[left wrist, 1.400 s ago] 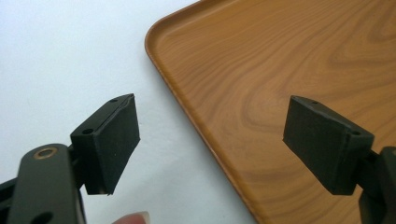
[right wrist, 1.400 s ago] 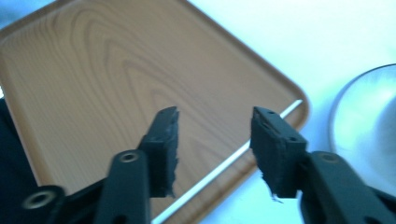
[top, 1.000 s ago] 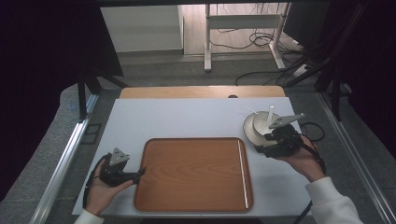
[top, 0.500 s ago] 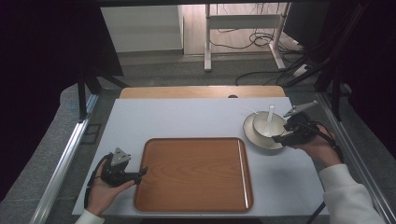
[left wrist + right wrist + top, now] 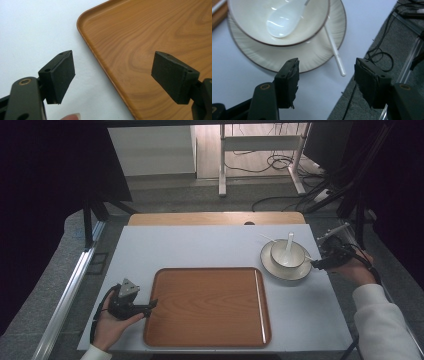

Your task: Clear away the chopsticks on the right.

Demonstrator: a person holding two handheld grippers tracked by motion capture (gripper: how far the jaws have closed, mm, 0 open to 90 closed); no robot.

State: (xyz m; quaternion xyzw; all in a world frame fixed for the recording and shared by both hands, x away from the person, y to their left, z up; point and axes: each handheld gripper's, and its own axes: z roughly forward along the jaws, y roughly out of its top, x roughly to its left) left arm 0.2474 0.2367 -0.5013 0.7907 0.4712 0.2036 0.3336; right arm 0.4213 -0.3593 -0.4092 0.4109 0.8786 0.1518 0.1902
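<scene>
While the left gripper [image 5: 150, 306] sits wide open at the wooden tray's [image 5: 207, 306] edge, the right gripper [image 5: 315, 265], jaws closing slightly but empty, hangs beside the saucer [image 5: 285, 269].

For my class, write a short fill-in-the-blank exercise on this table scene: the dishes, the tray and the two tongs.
1. The white spoon lies inside the ____.
2. The bowl stands on a ____.
3. The wooden tray carries ____ dishes.
4. The left tongs straddle the rim of the ____, with their jaws apart.

Missing words: bowl; plate; no; tray
</scene>
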